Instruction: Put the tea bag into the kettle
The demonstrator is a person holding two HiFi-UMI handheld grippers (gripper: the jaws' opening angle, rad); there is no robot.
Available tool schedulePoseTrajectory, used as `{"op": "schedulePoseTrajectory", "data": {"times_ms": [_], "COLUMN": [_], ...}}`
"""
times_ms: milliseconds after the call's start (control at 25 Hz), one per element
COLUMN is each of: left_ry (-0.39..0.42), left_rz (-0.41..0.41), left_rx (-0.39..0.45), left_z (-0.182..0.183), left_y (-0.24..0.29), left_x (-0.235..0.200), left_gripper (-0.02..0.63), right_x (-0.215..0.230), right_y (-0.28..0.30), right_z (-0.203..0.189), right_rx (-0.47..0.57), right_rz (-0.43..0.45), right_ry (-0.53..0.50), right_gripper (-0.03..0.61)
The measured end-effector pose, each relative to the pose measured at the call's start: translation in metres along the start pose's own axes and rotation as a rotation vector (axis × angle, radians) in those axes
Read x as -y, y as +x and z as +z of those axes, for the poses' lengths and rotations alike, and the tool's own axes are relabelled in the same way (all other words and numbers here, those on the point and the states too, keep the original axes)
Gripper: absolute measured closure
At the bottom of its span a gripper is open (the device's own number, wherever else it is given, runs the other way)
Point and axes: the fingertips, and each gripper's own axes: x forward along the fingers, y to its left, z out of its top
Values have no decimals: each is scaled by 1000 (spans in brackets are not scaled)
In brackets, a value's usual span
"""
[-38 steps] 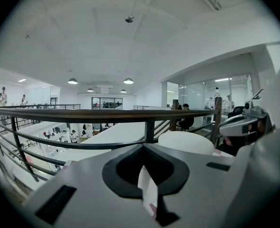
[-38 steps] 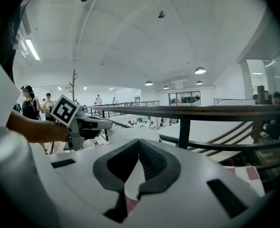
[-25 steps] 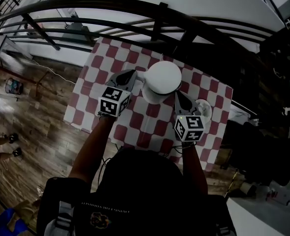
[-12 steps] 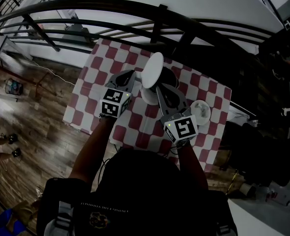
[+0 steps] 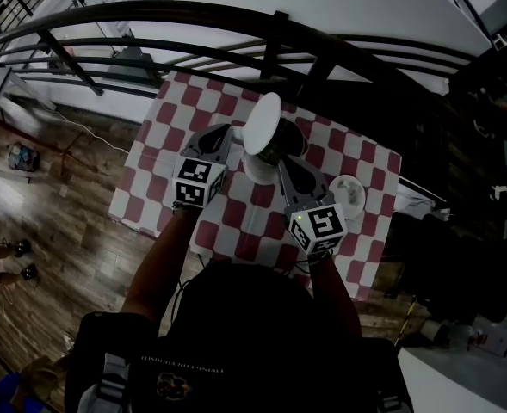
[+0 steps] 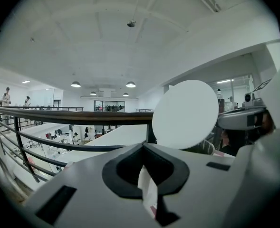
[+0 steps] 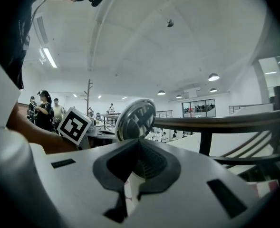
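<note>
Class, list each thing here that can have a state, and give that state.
Lid: flipped up, open.
Kettle: upright, mouth uncovered.
Left gripper: jaws shut on the handle.
Right gripper: jaws shut on a white strip, likely the tea bag.
Dish: upright, contents unclear.

Head view looks down on the table [image 5: 154,172]; both gripper views tilt upward, sharing the kettle lid [image 6: 185,114] and railing [image 6: 59,115].
</note>
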Motion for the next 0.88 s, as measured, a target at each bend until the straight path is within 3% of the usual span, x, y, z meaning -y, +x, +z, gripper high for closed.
{"op": "schedulePoseTrajectory", "data": {"times_ms": [200,360,440,640,880], "left_ry": [-59,36,41,-4,38], "left_rz": [-33,-8,-36,-148,-236], "left_rx": [21,11,-2,-113,-248], "left_z": [0,-3,-15,-67,-121], "left_y": [-4,-22,-30,-41,-54], "left_x": [0,14,30,82,136], "left_gripper": [611,611,611,611,611], "right_x": [7,22,34,71,113], "right_y": [-18,-38,-52,-101,-169], "right_z": [-10,-26,-38,-79,-132], "right_rx": [-26,-51,-69,-143,-242], "right_rz": [-31,-77,-114,-243,-393], "right_ry": [12,30,44,103,210], "right_gripper": [563,563,563,563,563]}}
